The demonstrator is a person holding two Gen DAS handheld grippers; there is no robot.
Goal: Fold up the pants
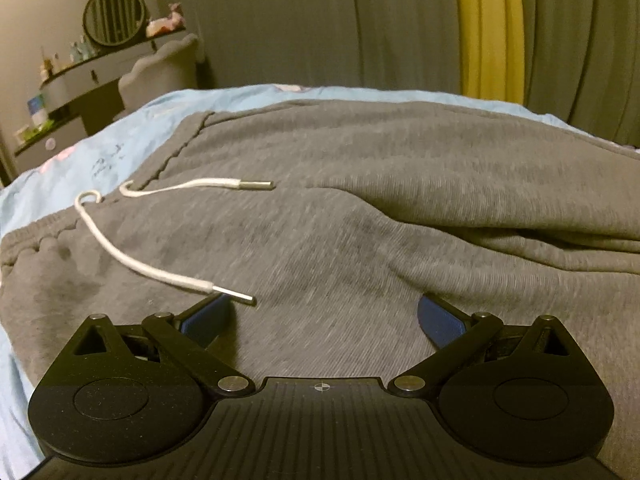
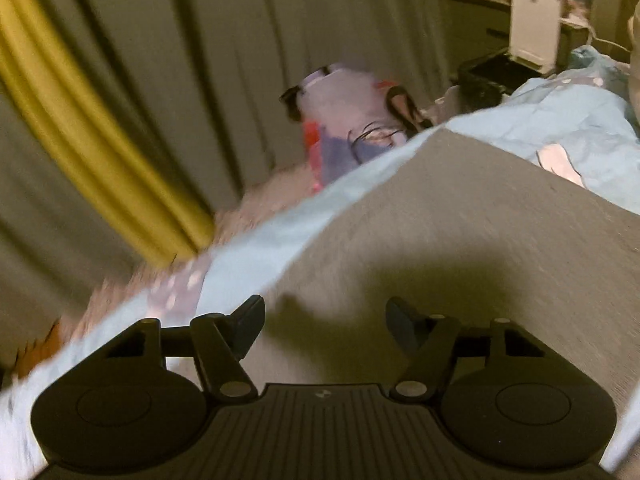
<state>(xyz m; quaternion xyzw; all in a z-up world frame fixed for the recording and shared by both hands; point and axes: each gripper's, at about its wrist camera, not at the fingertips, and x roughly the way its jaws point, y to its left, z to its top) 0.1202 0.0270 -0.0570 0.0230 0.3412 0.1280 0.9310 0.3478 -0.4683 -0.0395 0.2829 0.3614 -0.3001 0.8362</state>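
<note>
Grey sweatpants (image 1: 360, 208) lie spread on a light blue bedsheet (image 1: 80, 168), waistband to the left. Their white drawstring (image 1: 132, 258), with metal tips, trails over the fabric. My left gripper (image 1: 324, 316) hovers low over the pants near the waist, its blue-padded fingers (image 1: 208, 316) wide apart and holding nothing; one metal tip lies just beyond the left finger. In the blurred right wrist view, a flat grey stretch of the pants (image 2: 460, 220) ends in a corner by the bed's edge. My right gripper (image 2: 324, 320) is open above it, with nothing pinched.
Grey curtains with a yellow stripe (image 1: 488, 28) hang behind the bed. A dressing table with a round mirror (image 1: 116, 14) and a padded chair (image 1: 160, 68) stand at the back left. Beyond the bed edge lie a purple bag (image 2: 340, 120) and a nightstand (image 2: 480, 12).
</note>
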